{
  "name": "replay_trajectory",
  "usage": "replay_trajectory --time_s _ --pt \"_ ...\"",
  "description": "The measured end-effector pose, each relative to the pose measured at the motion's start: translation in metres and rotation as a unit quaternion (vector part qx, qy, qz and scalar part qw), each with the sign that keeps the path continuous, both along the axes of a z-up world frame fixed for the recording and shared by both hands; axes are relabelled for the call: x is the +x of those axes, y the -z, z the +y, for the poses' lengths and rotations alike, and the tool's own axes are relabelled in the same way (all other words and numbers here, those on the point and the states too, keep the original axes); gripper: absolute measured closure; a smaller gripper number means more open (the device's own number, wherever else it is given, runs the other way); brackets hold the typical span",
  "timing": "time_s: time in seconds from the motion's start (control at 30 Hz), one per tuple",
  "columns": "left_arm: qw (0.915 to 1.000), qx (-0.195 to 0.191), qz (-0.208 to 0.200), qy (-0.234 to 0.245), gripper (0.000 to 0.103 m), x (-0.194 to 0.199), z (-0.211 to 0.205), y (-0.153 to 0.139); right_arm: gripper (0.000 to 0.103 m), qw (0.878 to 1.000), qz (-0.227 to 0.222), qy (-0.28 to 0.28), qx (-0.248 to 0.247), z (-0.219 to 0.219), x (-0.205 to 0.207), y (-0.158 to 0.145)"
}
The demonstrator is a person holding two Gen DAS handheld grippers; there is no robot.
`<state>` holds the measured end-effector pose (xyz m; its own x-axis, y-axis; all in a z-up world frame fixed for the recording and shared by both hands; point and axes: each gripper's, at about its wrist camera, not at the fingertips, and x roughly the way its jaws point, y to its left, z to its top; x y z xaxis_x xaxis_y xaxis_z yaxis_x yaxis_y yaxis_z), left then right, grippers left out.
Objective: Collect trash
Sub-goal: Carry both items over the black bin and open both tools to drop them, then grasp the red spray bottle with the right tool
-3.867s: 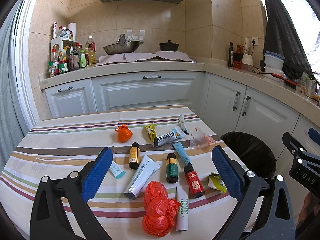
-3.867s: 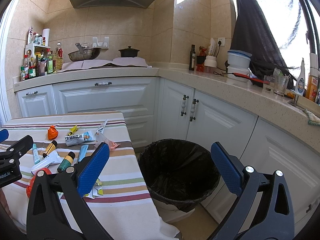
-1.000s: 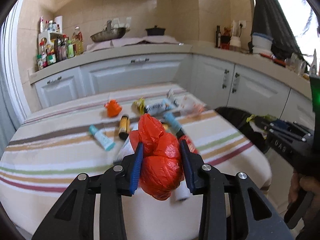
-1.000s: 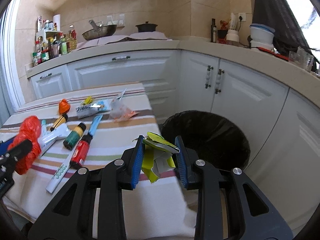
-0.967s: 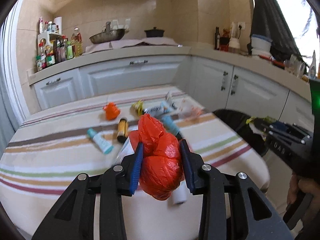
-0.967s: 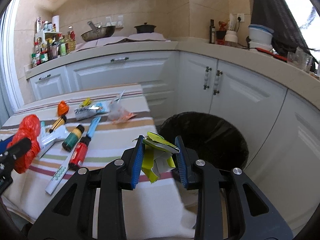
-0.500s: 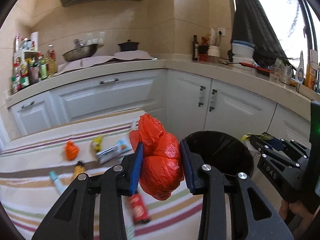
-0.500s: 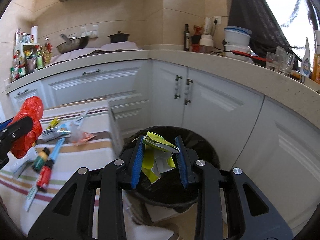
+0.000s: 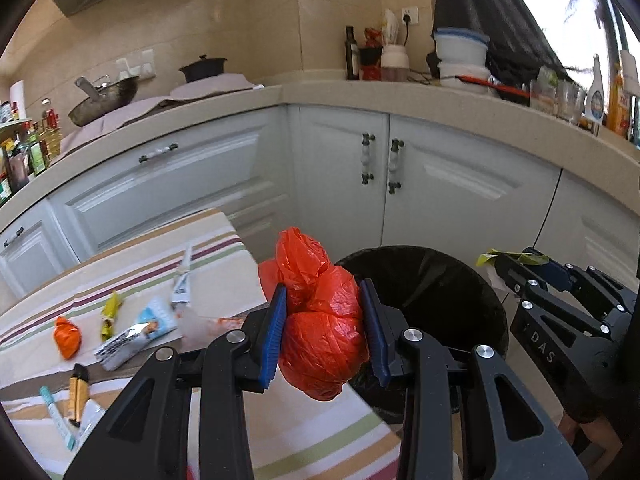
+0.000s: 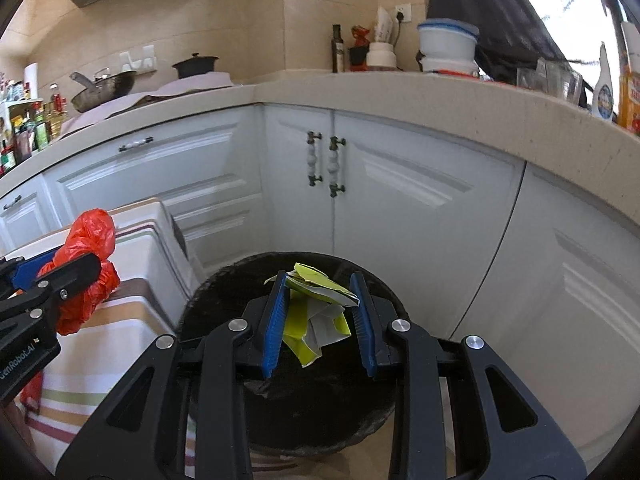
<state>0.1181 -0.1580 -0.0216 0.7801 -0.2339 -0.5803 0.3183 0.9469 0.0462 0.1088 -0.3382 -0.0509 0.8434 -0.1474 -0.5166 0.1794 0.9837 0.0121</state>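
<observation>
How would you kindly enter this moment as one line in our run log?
left tongs: shut on red bag | right tongs: shut on yellow wrapper, over black bin | table: litter remains

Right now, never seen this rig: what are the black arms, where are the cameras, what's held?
No robot: a person carries two hand-held grippers, each with a fisheye camera looking along its blue-padded fingers. In the left wrist view the left gripper is shut on a crumpled orange-red plastic bag, near the black-lined round trash bin. In the right wrist view the right gripper is shut on a crumpled yellow-green wrapper above that bin. Each view also catches the other gripper. The striped tablecloth table holds wrappers, tubes and small bottles.
</observation>
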Motion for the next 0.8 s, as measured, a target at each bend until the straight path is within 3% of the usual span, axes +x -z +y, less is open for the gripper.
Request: replay_trajectory --time_s 0.27,0.37,0.43,0.5,0.8 --pt "0.999 0.023 0.036 0.009 0.066 0.029 -0.023 0.016 0.073 1.0 0.016 0.01 0.015 -0.022 0.025 0.019" --pt "0.9984 0.03 0.047 0.011 0.059 0.038 -0.03 0.021 0.071 0.999 0.025 0.005 0.021 -0.026 0.036 0.025" --pt "0.9982 0.03 0.051 0.01 0.048 0.04 -0.033 0.023 0.062 0.999 0.027 0.007 0.021 -0.029 0.04 0.03" --pt "0.9984 0.028 0.049 0.008 0.043 0.041 -0.034 0.023 0.058 0.999 0.028 0.01 0.02 -0.03 0.044 0.032" --pt "0.9988 0.016 0.044 -0.012 0.043 0.042 -0.026 0.015 0.057 0.999 0.027 0.019 0.024 -0.033 0.038 0.029"
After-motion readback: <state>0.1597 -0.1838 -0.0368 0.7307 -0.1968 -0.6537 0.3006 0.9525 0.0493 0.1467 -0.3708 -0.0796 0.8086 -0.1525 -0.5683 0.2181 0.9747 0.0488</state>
